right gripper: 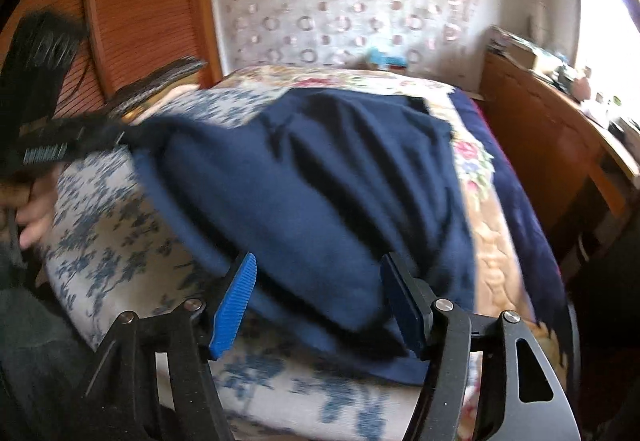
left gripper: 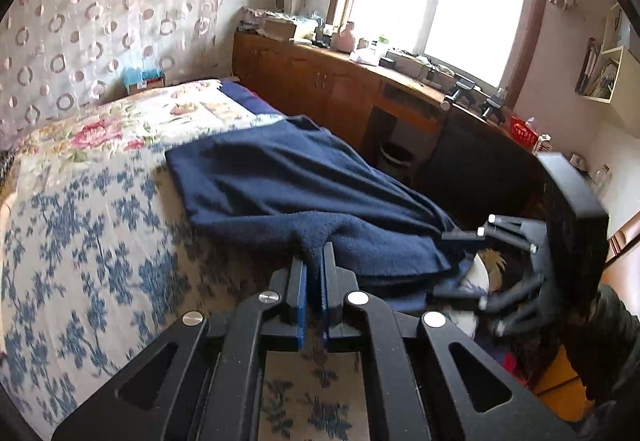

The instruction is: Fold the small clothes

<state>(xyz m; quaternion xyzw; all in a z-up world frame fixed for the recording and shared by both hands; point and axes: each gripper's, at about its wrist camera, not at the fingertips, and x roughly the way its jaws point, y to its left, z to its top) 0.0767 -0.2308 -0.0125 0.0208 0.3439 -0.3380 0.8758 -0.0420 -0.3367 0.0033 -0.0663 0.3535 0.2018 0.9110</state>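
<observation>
- Navy fleece garment (left gripper: 288, 181) lies spread across the bed (left gripper: 80, 233), centre of the left wrist view; its near hem is gathered into a peak at 6 o'clock.
- Left gripper (left gripper: 314, 273) is closed tight on that peak of hem, a narrow fold of cloth pinched between the blue pads; only a small bite is in the jaws.
- Right gripper (right gripper: 320, 301) has jaws apart, blue pads (right gripper: 234, 305) either side of the near corner of the garment (right gripper: 320, 181); cloth sits between them but neither pad looks pressed on it. Frame is blurred, so contact is hard to call.
- Risk: the left pinch is thin, so the fleece could slide out if the hem is lifted or pulled fast.
- Risk: with only one corner gripped, the right side may drag or bunch and the fold would come out skewed.
- Risk: the garment's right edge at 3 o'clock in the left view hangs near the bed edge; a pull that way could drop it off the side.
- Pose: both grippers angle downward toward the bed. In the left view the right gripper (left gripper: 472, 265) shows at 3–4 o'clock, just beside the cloth.
- Person's hand (right gripper: 34, 217) holding the left tool shows at 9 o'clock in the right view.
</observation>
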